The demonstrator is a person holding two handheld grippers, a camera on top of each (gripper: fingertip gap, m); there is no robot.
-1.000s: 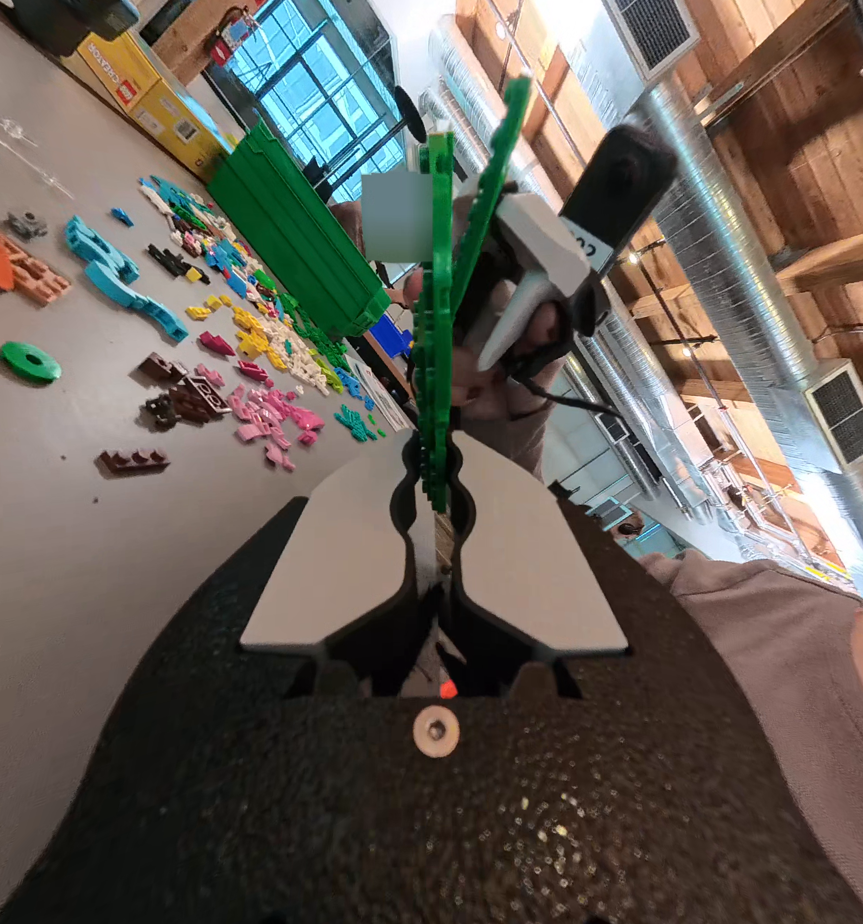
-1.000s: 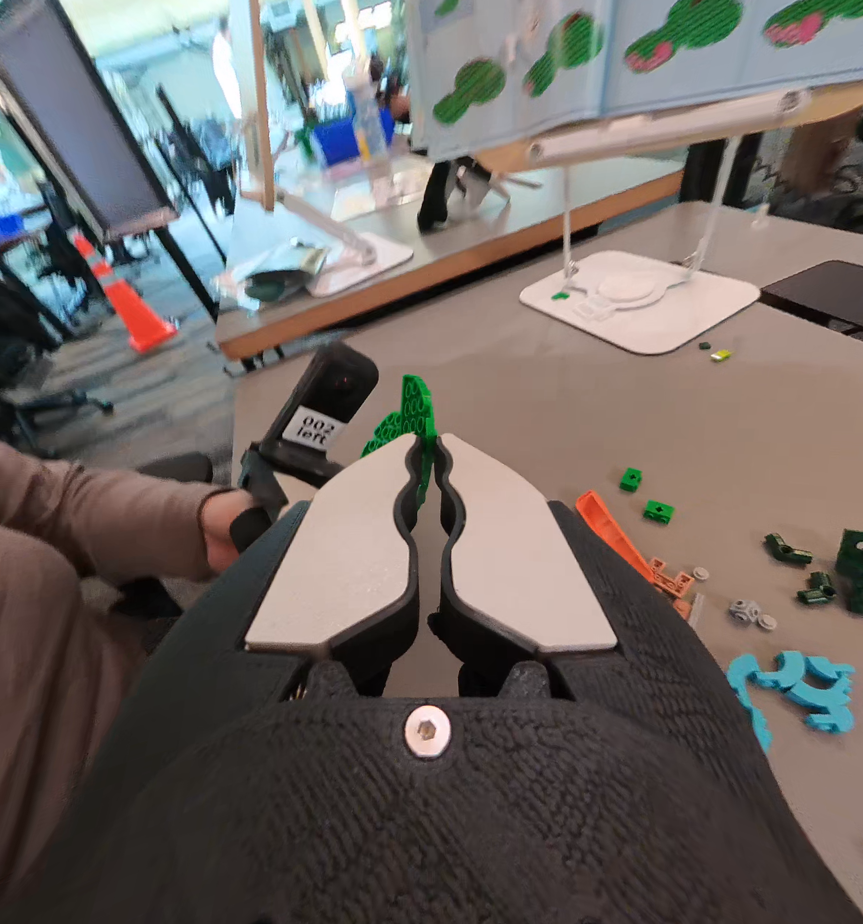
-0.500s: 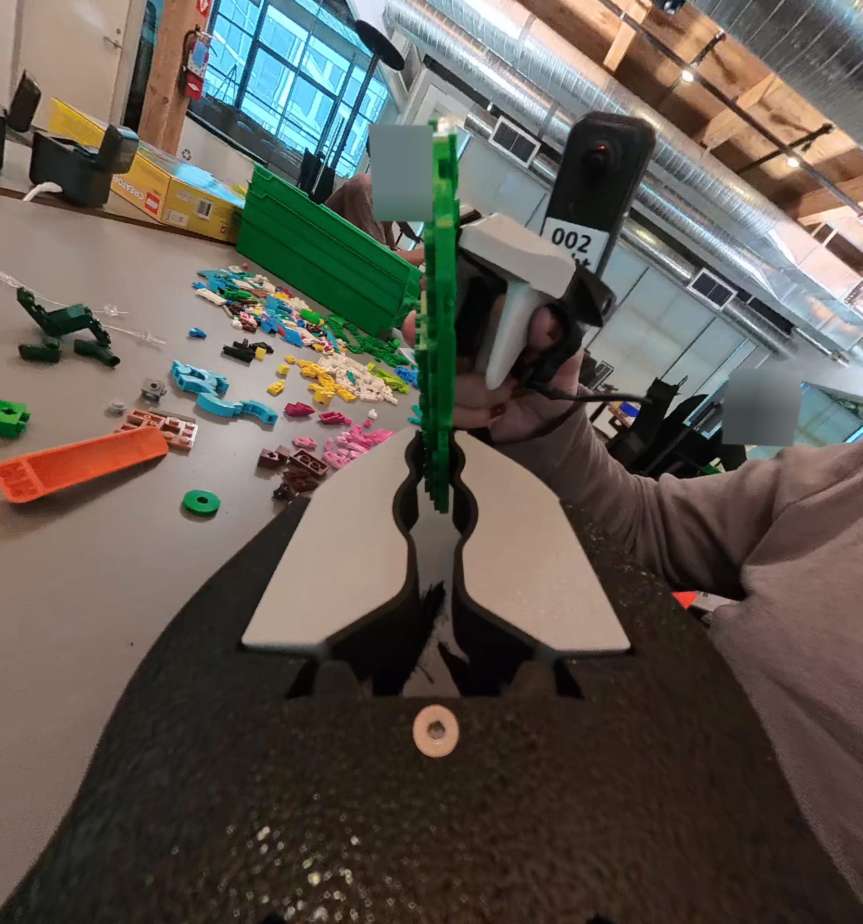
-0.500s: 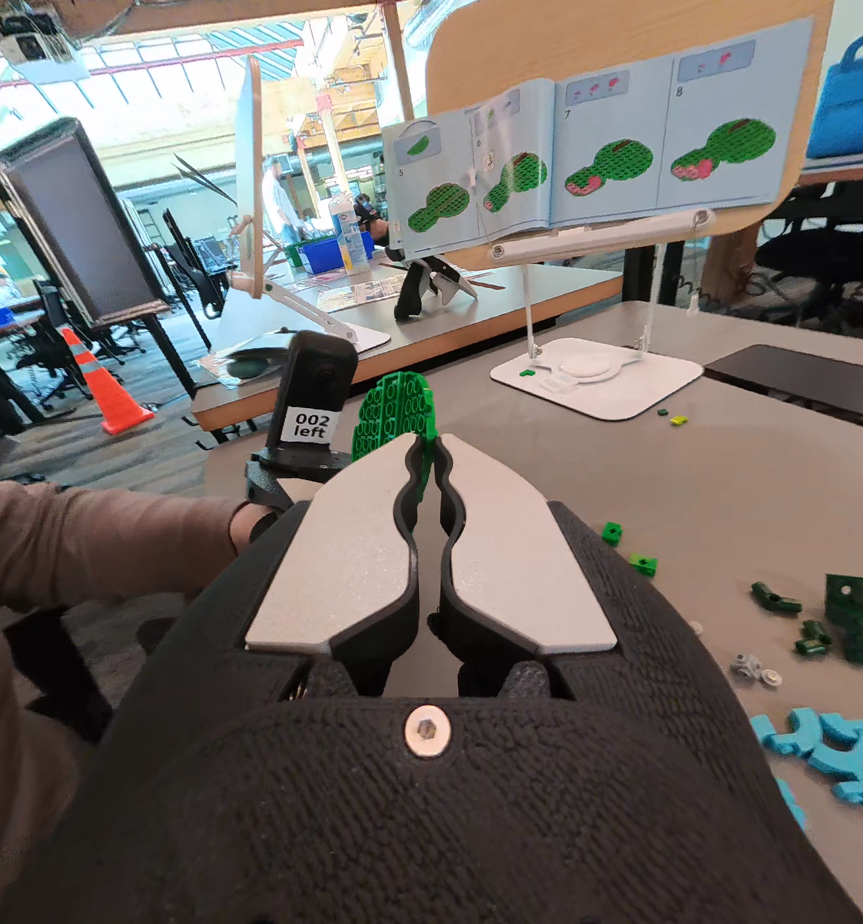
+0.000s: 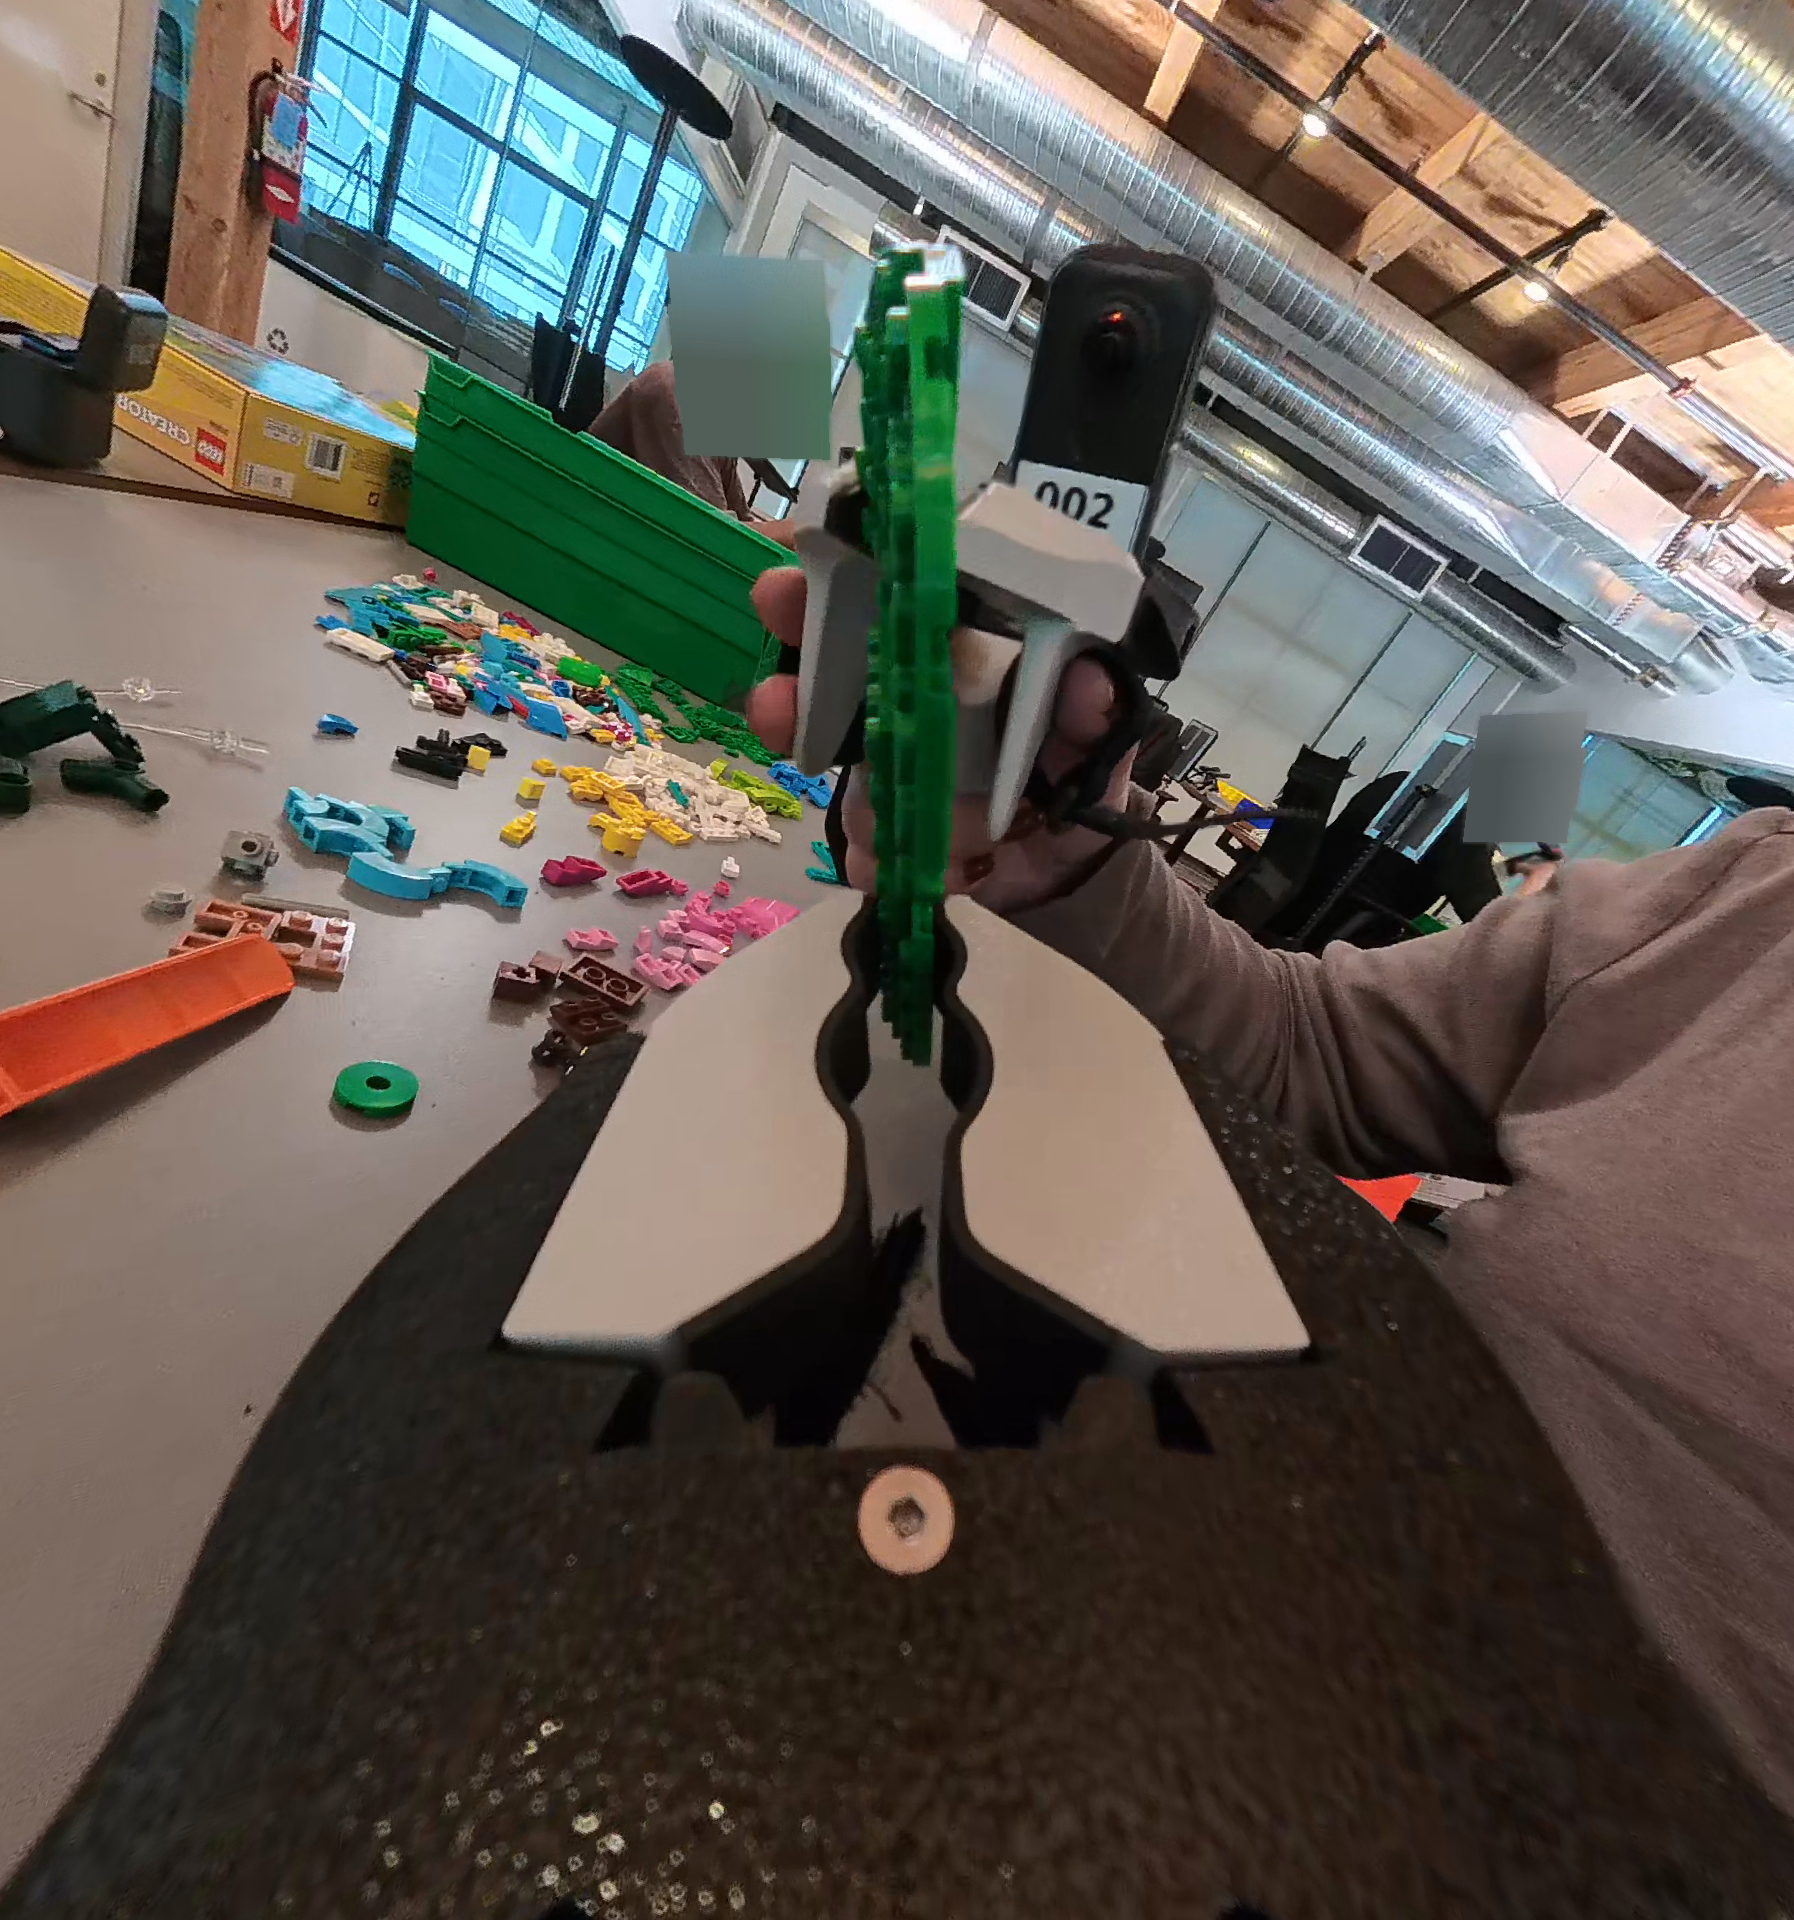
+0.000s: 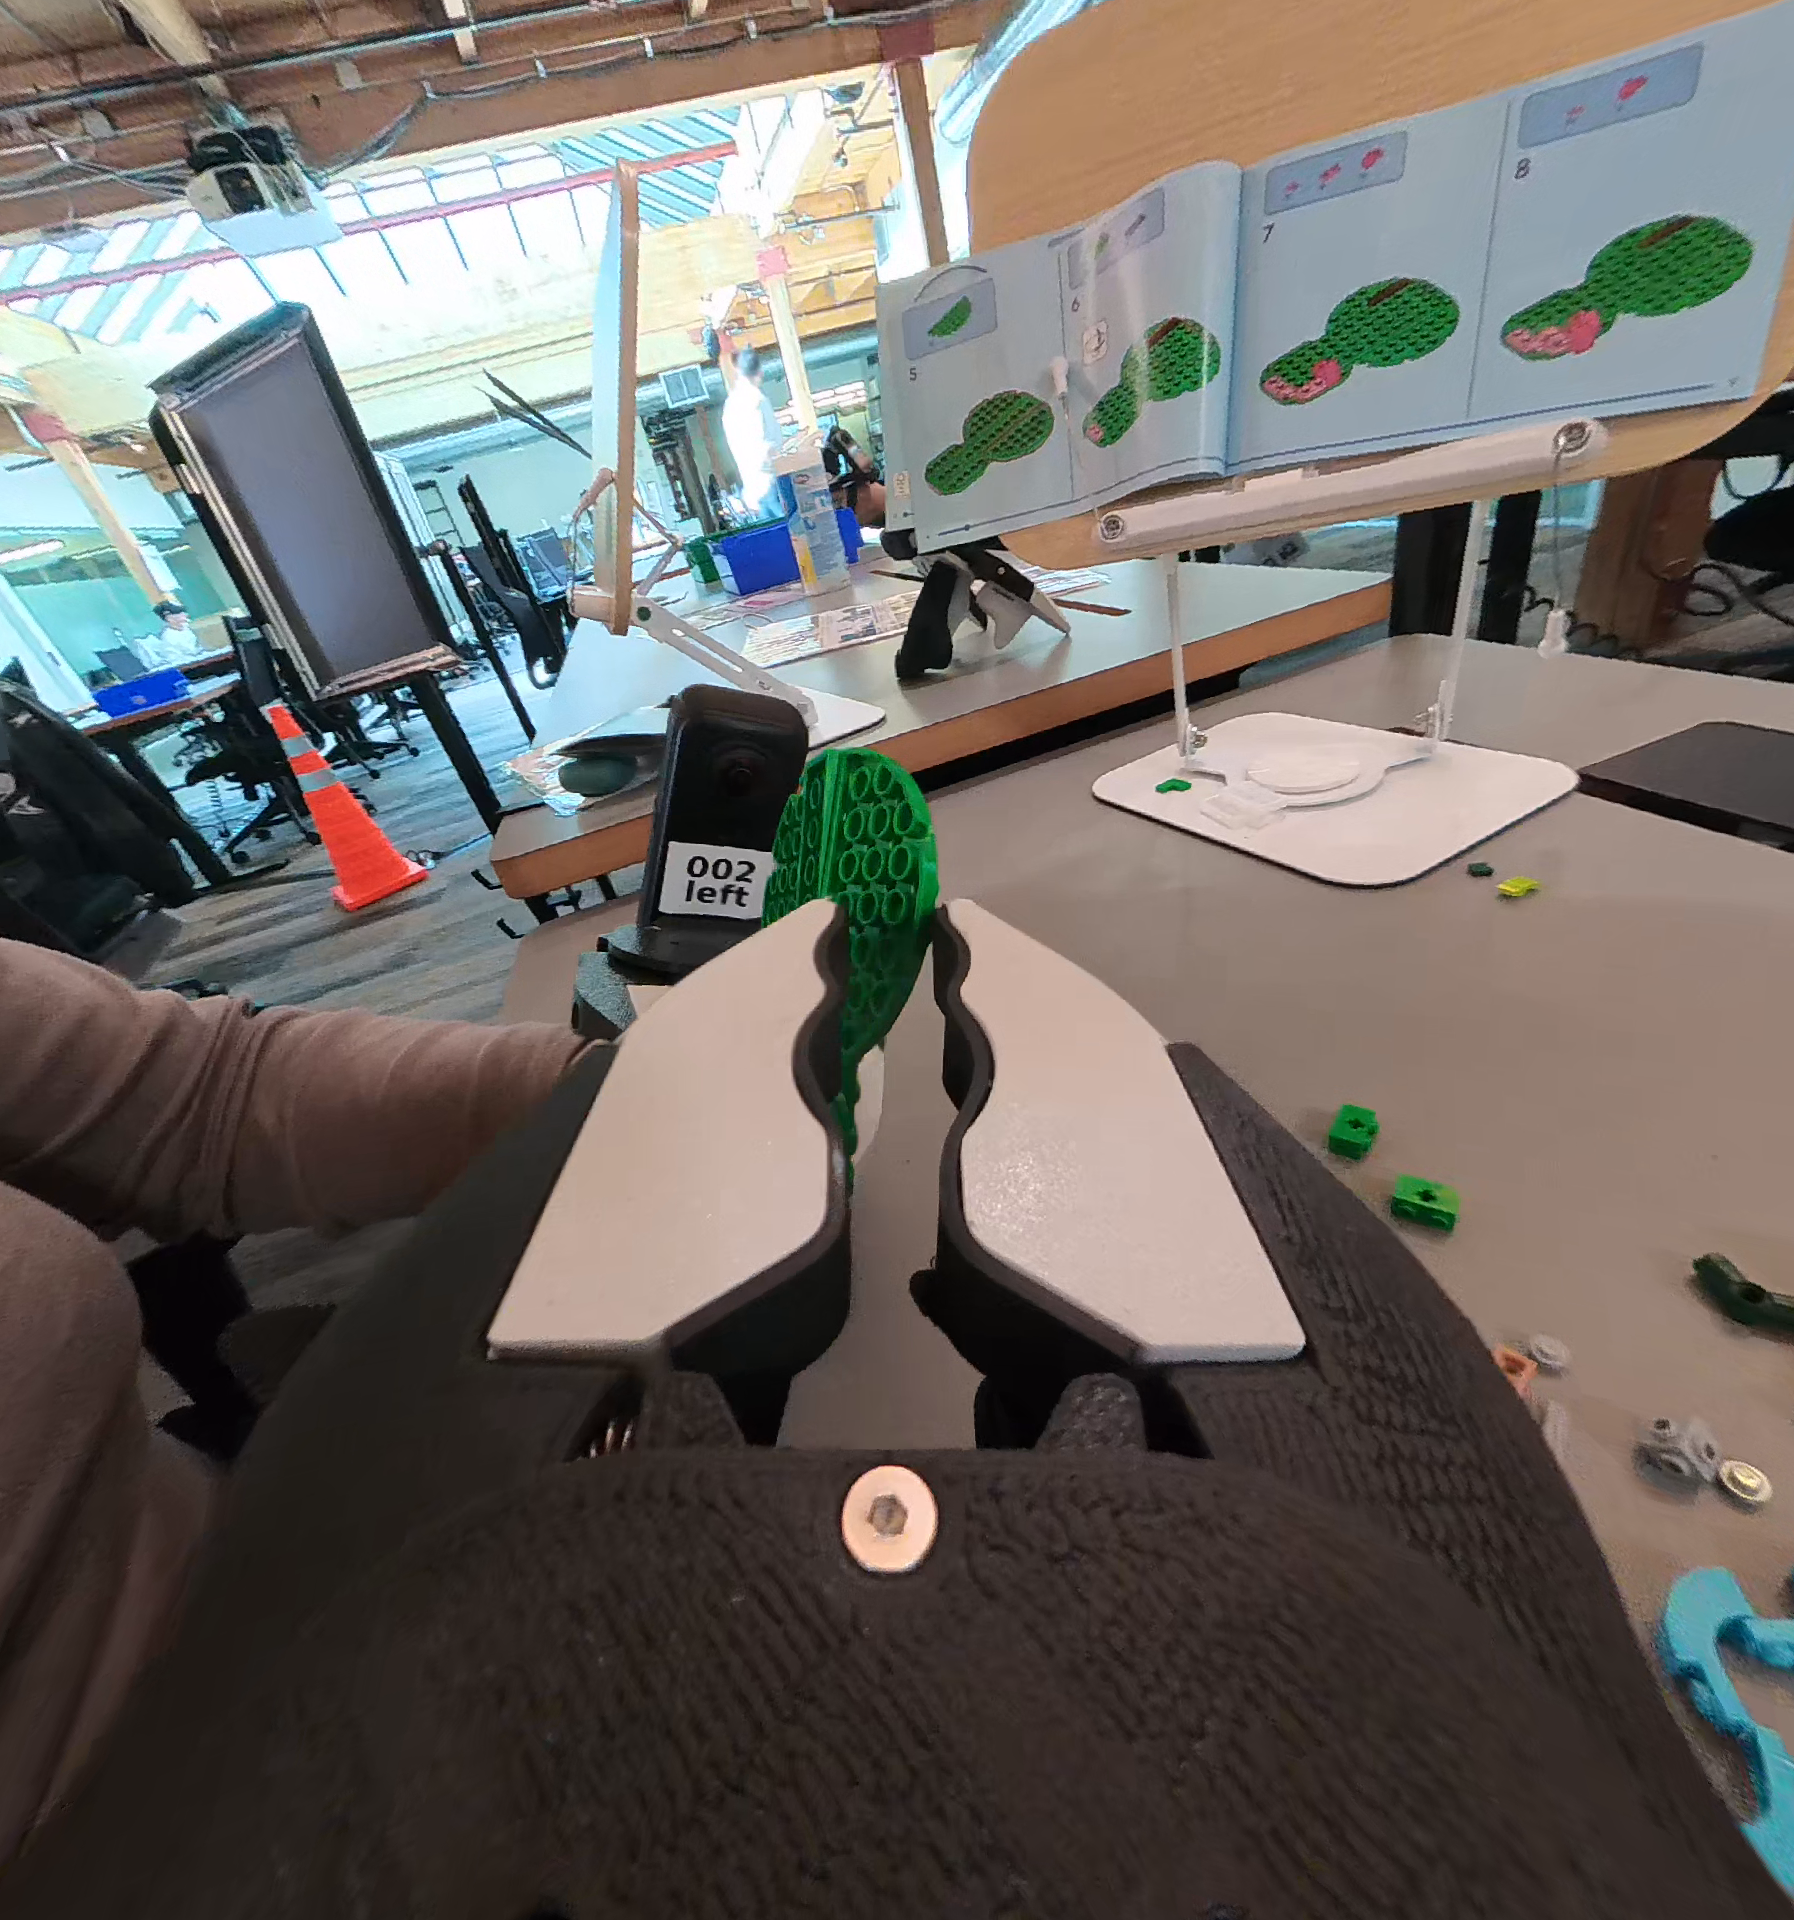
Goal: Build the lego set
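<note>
Stage: early | flat green studded plastic base plate joined, pink pieces unplaced | left gripper clamping plate's near edge | right gripper parted around plate

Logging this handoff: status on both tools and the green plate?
Left tool shut on green plate assembly, held upright off the table. Right tool open, fingers straddling the plate. Nothing in the way.
</note>
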